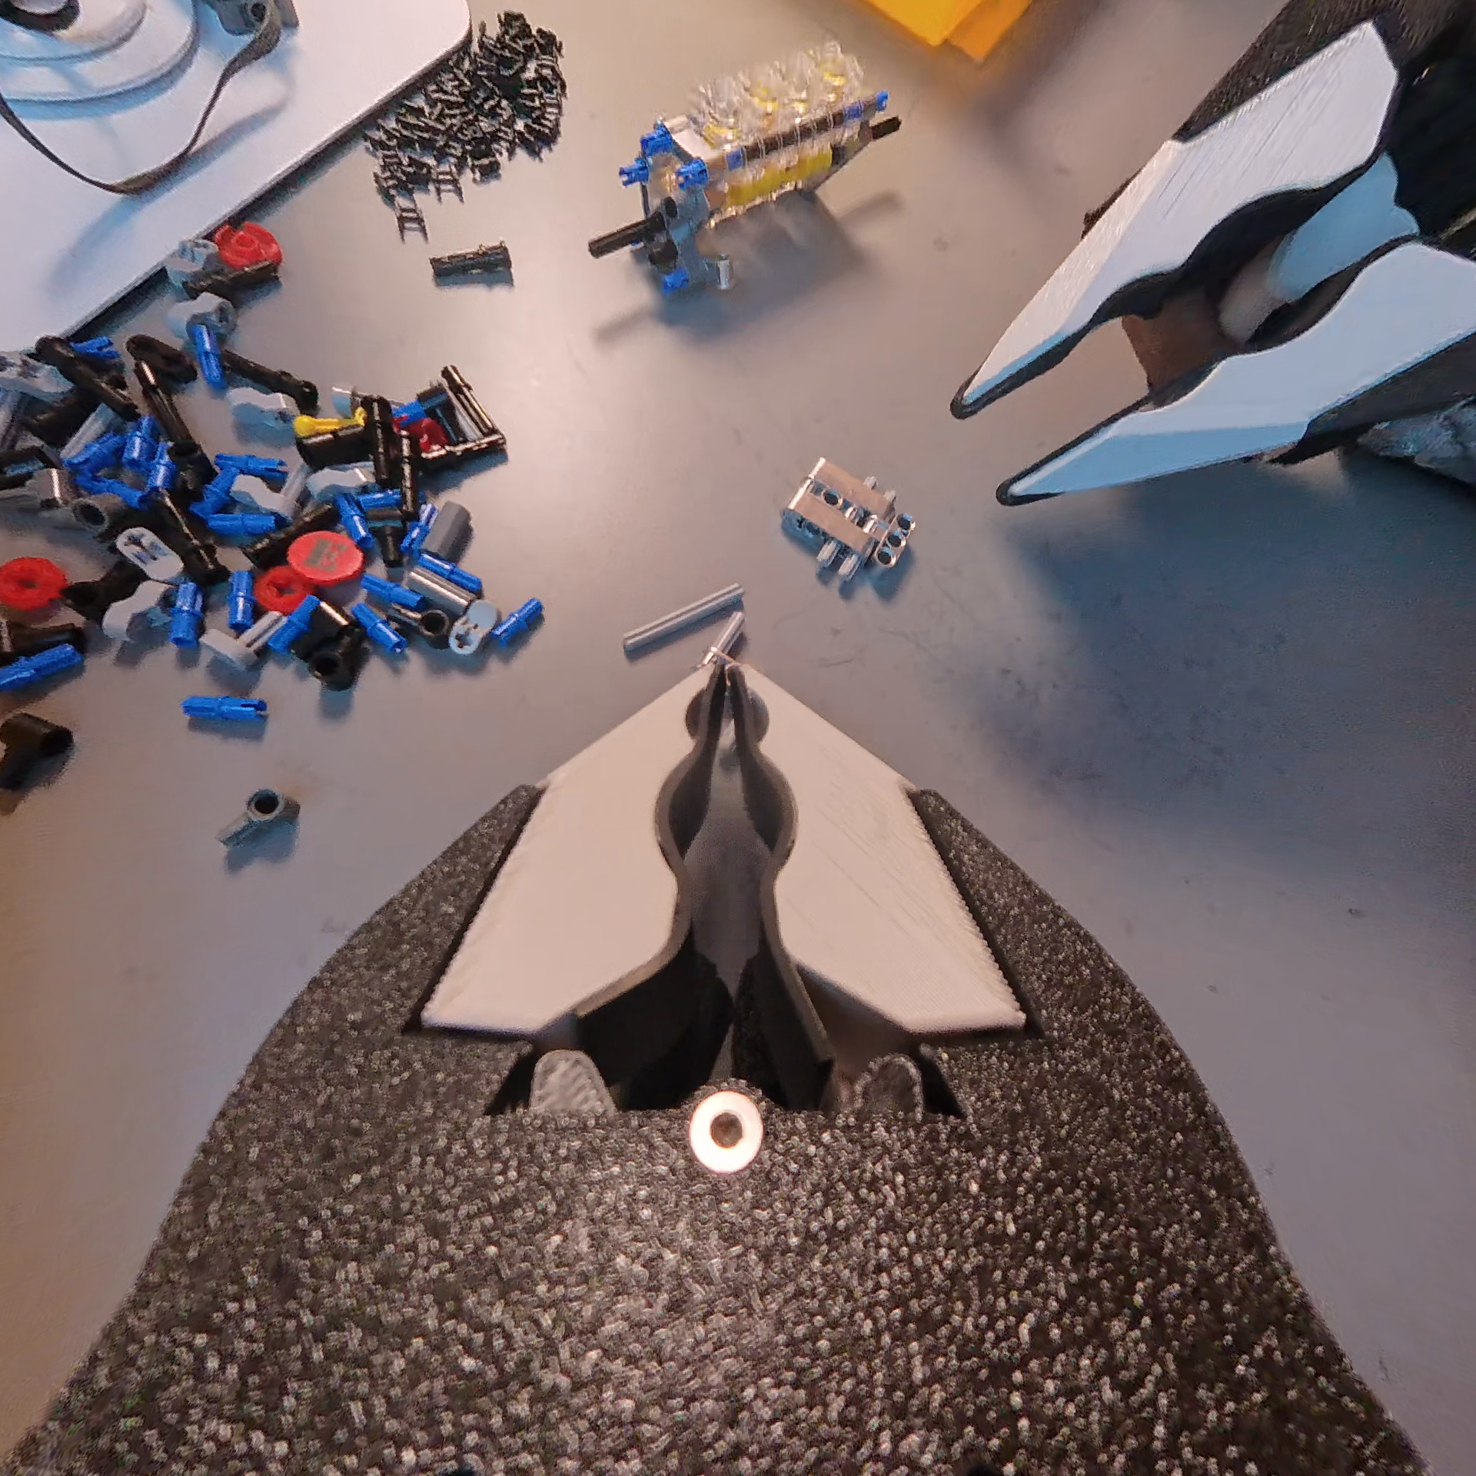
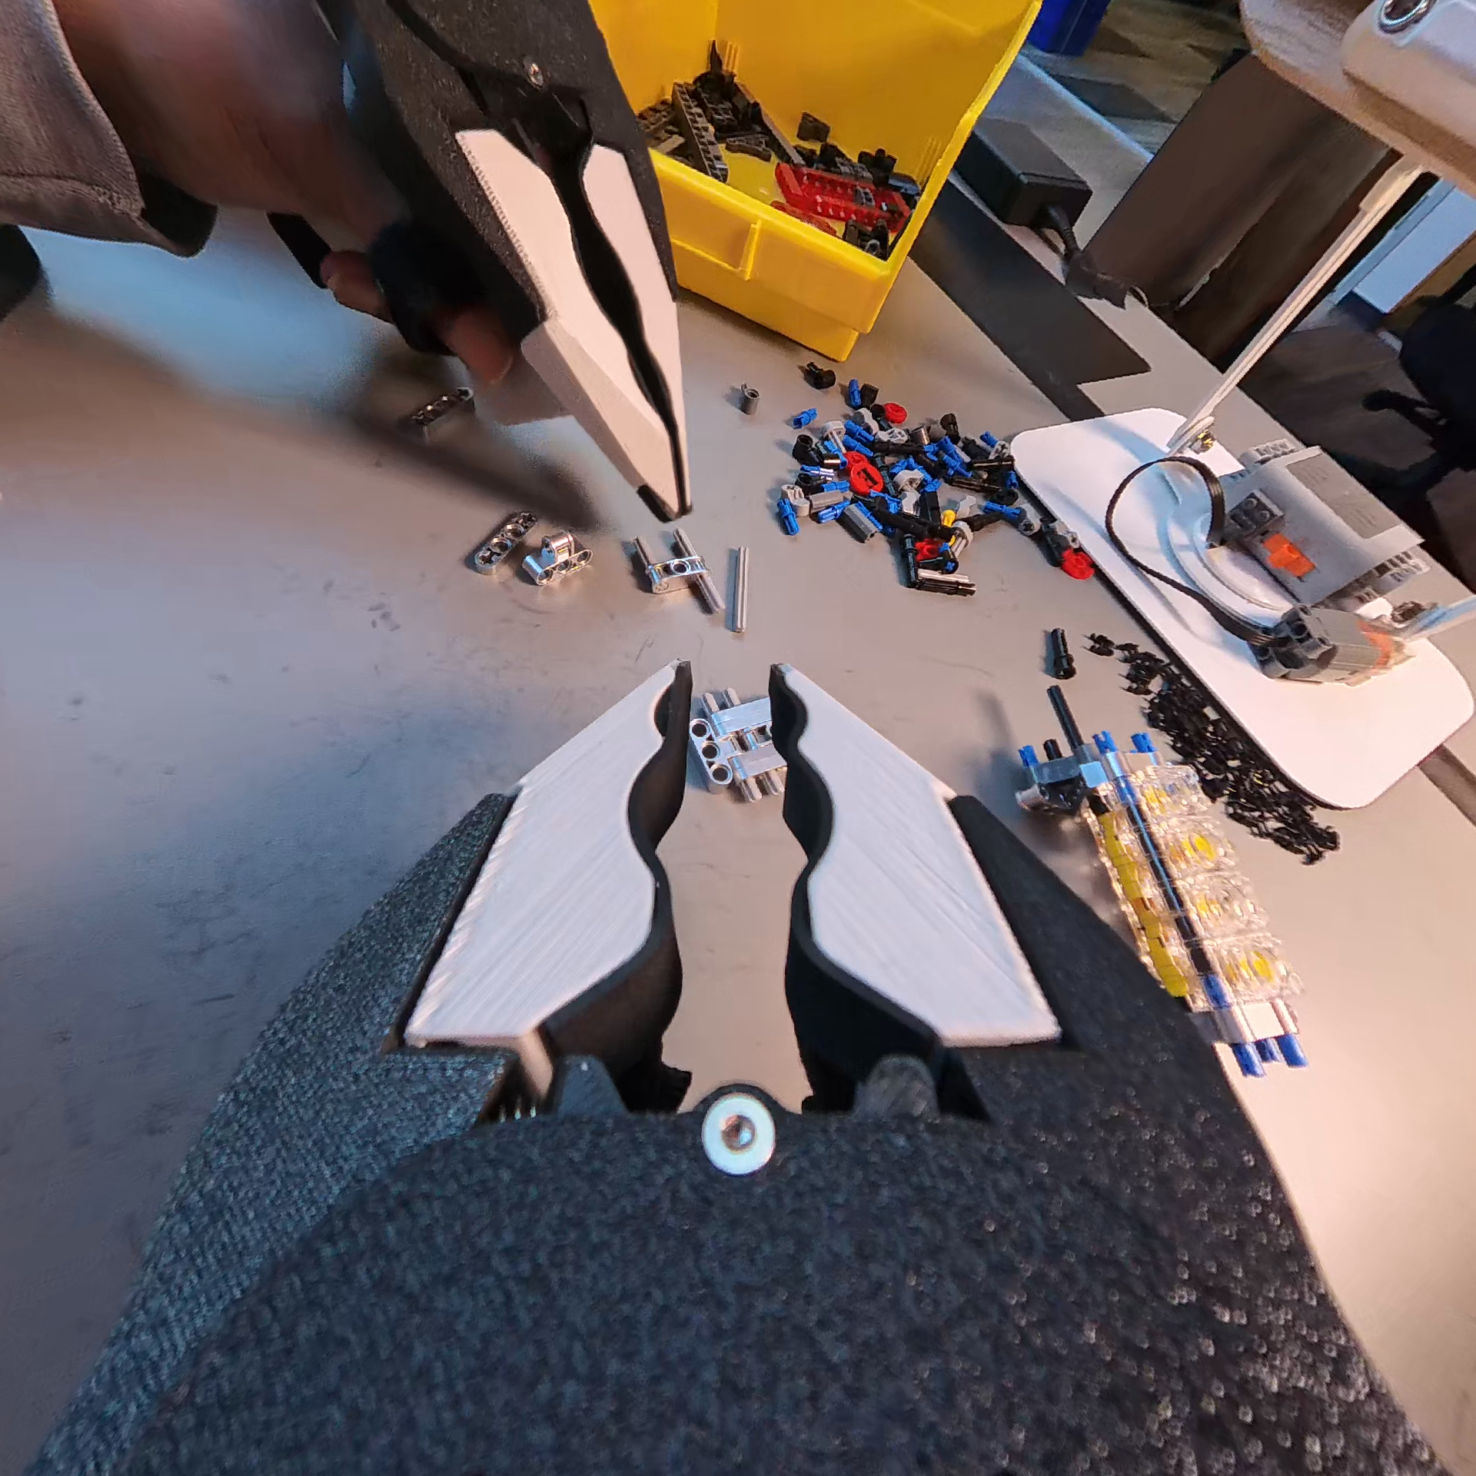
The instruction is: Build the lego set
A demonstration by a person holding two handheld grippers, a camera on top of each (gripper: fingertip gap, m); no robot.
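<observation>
My left gripper (image 1: 723, 671) is shut, and its tips are at the near end of a small silver connector with two grey axles (image 2: 677, 569) lying on the grey table. The frames do not show a clear grasp. It also shows in the right wrist view (image 2: 667, 505), held by a person's hand (image 2: 240, 128). A loose grey axle (image 1: 683, 619) lies beside the tips. My right gripper (image 2: 728, 669) is open, with its fingers on either side of a silver beam-and-pin assembly (image 2: 739, 747) on the table. In the left wrist view my right gripper (image 1: 986, 447) hovers right of that assembly (image 1: 851, 519).
A pile of blue, black, red and grey parts (image 1: 240, 519) lies left. A clear-and-yellow engine block (image 1: 767, 176), a heap of black pins (image 1: 471, 112) and a white lamp base (image 2: 1358, 719) carrying a grey motor (image 2: 1318, 511) stand nearby. A yellow bin (image 2: 767, 271) and two loose silver beams (image 2: 503, 543) sit farther off.
</observation>
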